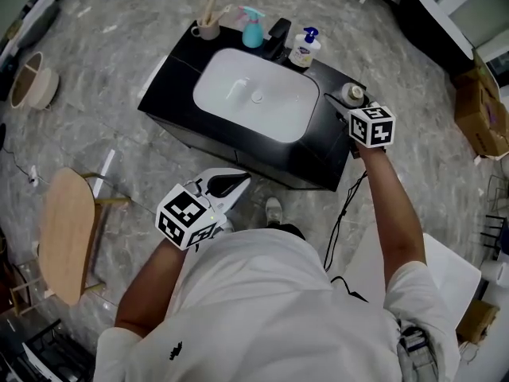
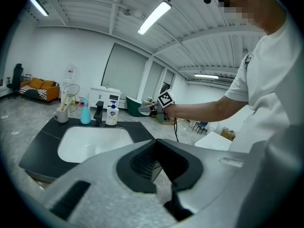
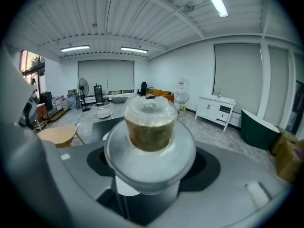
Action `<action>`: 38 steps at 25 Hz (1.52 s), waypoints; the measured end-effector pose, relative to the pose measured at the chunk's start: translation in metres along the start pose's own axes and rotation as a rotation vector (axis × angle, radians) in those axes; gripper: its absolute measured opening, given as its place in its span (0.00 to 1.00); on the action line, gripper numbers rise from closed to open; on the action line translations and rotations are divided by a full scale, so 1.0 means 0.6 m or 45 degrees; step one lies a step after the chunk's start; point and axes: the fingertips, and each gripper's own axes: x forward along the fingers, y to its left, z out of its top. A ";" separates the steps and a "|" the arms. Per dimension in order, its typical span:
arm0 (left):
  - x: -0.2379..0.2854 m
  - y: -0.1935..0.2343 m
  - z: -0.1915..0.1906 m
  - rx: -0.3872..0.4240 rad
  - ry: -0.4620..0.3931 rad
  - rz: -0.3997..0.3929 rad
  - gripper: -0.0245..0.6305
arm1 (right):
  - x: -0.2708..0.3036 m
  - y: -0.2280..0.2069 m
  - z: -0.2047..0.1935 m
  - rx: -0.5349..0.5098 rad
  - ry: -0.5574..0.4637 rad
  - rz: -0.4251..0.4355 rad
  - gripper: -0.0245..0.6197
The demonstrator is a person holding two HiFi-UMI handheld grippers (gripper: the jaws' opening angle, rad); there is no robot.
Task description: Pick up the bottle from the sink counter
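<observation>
Grey marbled floor (image 1: 119,70), wooden chair (image 1: 67,237), orange sofa (image 2: 40,85), white cabinet (image 3: 216,109), ceiling strip lights (image 2: 154,17)

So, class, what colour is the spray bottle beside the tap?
Turquoise; the spray bottle shows best in the head view.

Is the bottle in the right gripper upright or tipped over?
Upright. In the right gripper view the bottle stands between the fingers, cap on top; the head view looks down on its round cap.
</observation>
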 end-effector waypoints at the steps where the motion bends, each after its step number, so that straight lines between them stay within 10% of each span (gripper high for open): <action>1: -0.008 -0.004 -0.004 0.004 -0.004 -0.007 0.05 | -0.011 0.014 0.004 -0.006 -0.004 0.004 0.58; 38: -0.151 -0.101 -0.125 0.049 -0.018 -0.204 0.05 | -0.256 0.381 -0.001 -0.061 -0.017 0.142 0.58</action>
